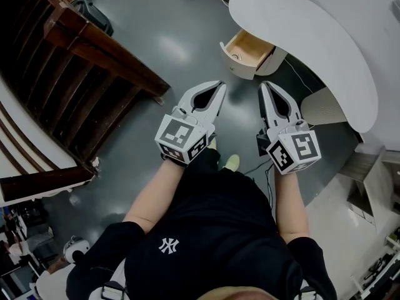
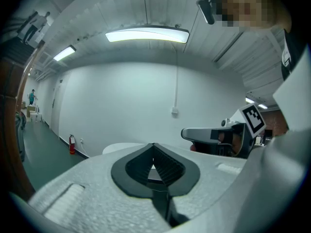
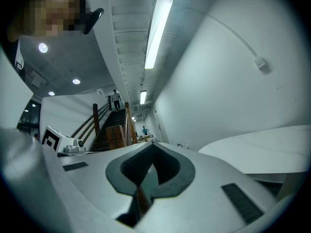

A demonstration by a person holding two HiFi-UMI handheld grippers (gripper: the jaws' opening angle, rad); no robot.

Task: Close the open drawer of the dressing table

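Observation:
The white dressing table (image 1: 325,49) curves across the upper right of the head view. Its one open drawer (image 1: 250,54) sticks out toward the floor and shows a bare wooden inside. My left gripper (image 1: 220,85) hangs just below and left of the drawer, shut on nothing. My right gripper (image 1: 264,86) hangs beside it, under the drawer's right corner, also shut and empty. Neither touches the drawer. The left gripper view shows the shut left gripper (image 2: 153,144) against the tabletop (image 2: 121,147). In the right gripper view the right gripper (image 3: 153,142) is shut, with the tabletop (image 3: 262,144) at right.
A dark wooden staircase (image 1: 75,74) fills the left of the head view. A black cable (image 1: 259,167) lies on the grey floor by my shoe (image 1: 232,162). White shelving (image 1: 369,186) stands at the right. A red fire extinguisher (image 2: 72,143) stands by the far wall.

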